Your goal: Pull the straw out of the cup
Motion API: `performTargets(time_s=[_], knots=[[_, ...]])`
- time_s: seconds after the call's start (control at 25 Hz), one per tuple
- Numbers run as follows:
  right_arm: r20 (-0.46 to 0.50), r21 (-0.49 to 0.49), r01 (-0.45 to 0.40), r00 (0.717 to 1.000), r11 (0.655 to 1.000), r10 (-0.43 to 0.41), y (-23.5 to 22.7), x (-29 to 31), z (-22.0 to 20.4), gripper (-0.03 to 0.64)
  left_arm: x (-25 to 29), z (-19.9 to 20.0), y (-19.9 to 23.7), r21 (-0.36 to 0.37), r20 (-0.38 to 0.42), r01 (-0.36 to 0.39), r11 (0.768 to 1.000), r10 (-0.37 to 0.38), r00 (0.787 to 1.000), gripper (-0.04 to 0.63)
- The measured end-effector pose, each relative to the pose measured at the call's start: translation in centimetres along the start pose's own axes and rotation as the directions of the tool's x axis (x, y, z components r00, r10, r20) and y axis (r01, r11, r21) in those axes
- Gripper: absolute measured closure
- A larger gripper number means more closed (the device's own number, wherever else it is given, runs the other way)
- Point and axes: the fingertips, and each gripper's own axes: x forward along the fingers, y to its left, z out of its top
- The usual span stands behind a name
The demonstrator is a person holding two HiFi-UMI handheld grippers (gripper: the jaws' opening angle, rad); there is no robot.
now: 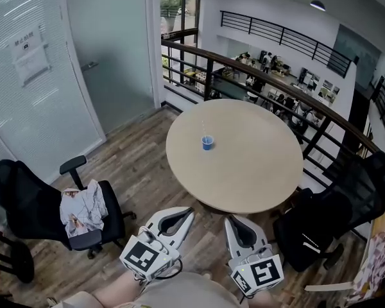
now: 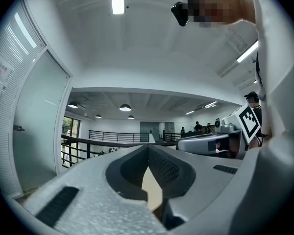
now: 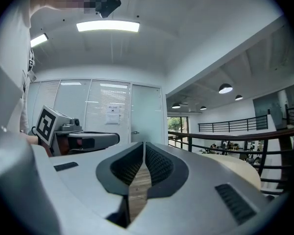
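I haven't begun the reach: my left hand-held gripper (image 1: 188,213) and right hand-held gripper (image 1: 231,221) sit closed and empty at bottom centre. The blue cup (image 1: 207,144) with its straw (image 1: 204,128) stands on the bench (image 1: 256,172), mid-frame. Next I should probably reach out and open the jaws around the straw.

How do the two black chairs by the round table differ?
The left chair has a light printed cloth on its seat. The right chair shows no such cloth. The left chair stands apart from the table, nearer the glass wall, while the right chair sits up against the table's rim. Both are black office chairs with nobody in them.
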Motion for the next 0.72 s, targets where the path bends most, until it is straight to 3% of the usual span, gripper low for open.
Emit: performTargets(time_s=[0.72], knots=[[-0.010, 0.039, -0.034, 0.999, 0.999, 0.034, -3.6, -1.5, -1.9, 0.589, 3.2, -2.0, -2.4, 0.007, -0.055, -0.024, 1.000, 0.024, 0.998, 0.583]])
